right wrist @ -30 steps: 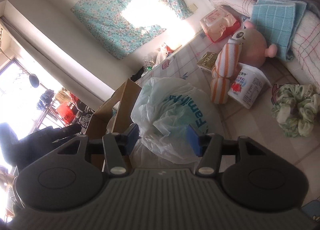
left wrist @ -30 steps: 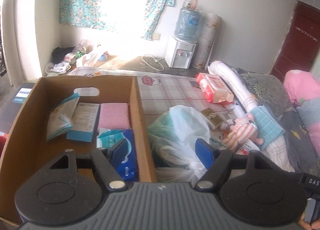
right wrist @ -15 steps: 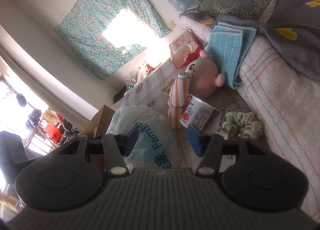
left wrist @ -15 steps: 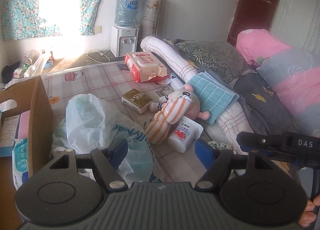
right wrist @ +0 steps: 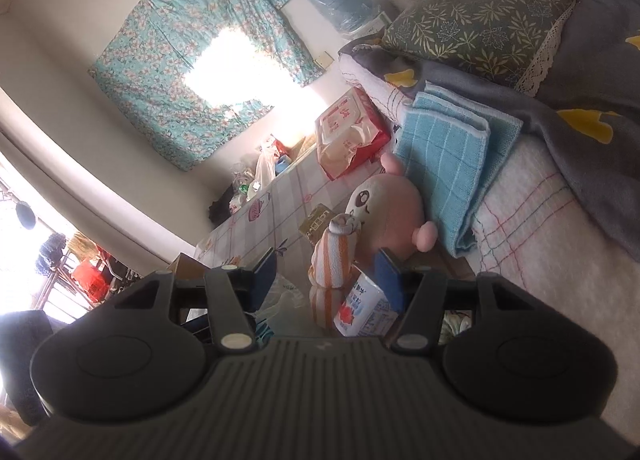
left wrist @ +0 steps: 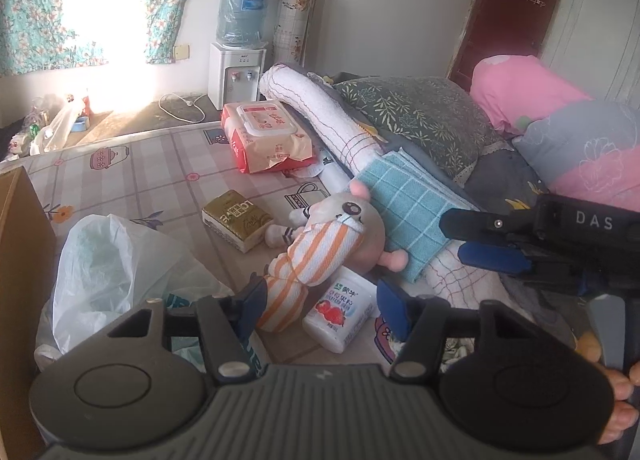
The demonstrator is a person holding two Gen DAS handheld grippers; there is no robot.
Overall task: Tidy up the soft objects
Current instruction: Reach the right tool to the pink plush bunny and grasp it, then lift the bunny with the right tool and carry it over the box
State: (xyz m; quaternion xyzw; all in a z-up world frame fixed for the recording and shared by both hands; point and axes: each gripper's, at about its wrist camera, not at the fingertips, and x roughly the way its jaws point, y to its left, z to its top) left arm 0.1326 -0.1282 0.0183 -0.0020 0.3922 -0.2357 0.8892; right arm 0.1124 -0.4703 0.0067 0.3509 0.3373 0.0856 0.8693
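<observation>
Your left gripper [left wrist: 320,310], jaws just narrowed yet gripping nothing, hovers over the striped plush toy [left wrist: 316,256] on the bed; probably light and squashy, so pinch its body.

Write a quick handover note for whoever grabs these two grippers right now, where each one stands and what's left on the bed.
Left tool: jaws open, have just been closing, holding nothing; the striped sock bundle and yogurt pack lie ahead of it.
Right tool: open, empty, facing the same pile.
On the bed: pink plush toy, folded blue towel, wet wipes pack, tissue pack, plastic bag.
Done: cannot tell from these views.
Left: all of these are still unsorted.
</observation>
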